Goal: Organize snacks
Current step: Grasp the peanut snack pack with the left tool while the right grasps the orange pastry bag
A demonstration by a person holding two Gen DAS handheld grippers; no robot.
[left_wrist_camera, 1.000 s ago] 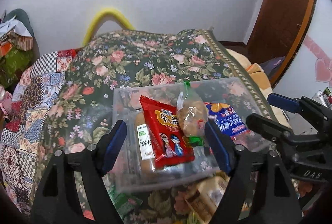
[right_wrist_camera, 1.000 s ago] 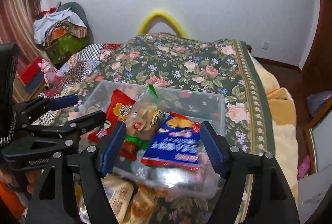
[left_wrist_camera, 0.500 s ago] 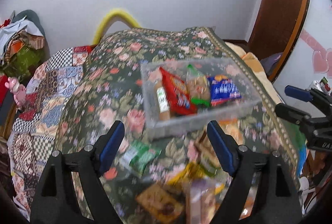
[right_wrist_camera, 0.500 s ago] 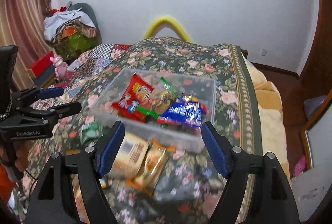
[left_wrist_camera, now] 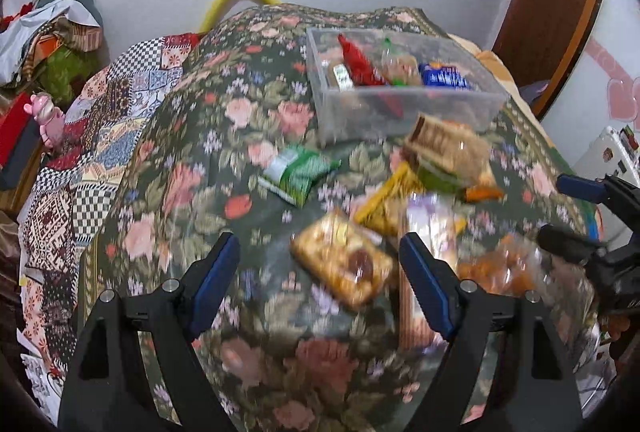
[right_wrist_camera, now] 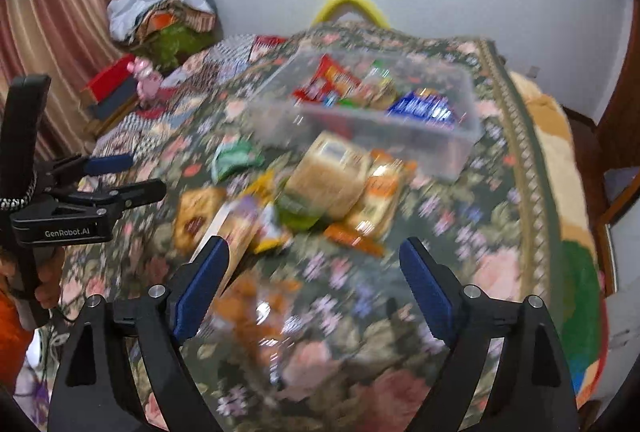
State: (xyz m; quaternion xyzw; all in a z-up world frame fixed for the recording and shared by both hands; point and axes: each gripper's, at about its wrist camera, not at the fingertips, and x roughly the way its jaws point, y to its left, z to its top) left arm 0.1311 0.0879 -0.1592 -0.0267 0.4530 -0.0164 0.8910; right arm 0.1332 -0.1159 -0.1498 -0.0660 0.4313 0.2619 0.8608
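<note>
From the left wrist camera, the left gripper [left_wrist_camera: 320, 274] hangs above the floral bedspread [left_wrist_camera: 192, 168] with its jaws spread wide and nothing between them; the yellow biscuit packet [left_wrist_camera: 344, 264] lies just ahead between the fingertips, a shade toward 1 o'clock, and the green packet [left_wrist_camera: 298, 172] sits farther off at about 12. The clear bin [left_wrist_camera: 400, 112], already holding a red packet [left_wrist_camera: 358, 62] and a blue packet [left_wrist_camera: 442, 78], stands well away toward 1 o'clock, with the heap of loose snacks [left_wrist_camera: 444, 156] in front of it. My worry here is the blur: if the hand is moving fast, the jaws could close on quilt instead of wrapper, or shove the slick packet aside. From the right wrist camera, the right gripper [right_wrist_camera: 314, 288] is likewise wide open and empty, over a crinkly clear bag of orange snacks [right_wrist_camera: 256, 308] lying at about 11 o'clock, close to its left finger. The heap [right_wrist_camera: 336, 188] is at 12 and the bin [right_wrist_camera: 440, 136] beyond it, toward 1. That bag looks puffy and slippery, so a pinch on its edge could let it slide out halfway, and the left gripper [right_wrist_camera: 120, 188] at 9 o'clock is near enough that both reaching into the heap might collide.
</note>
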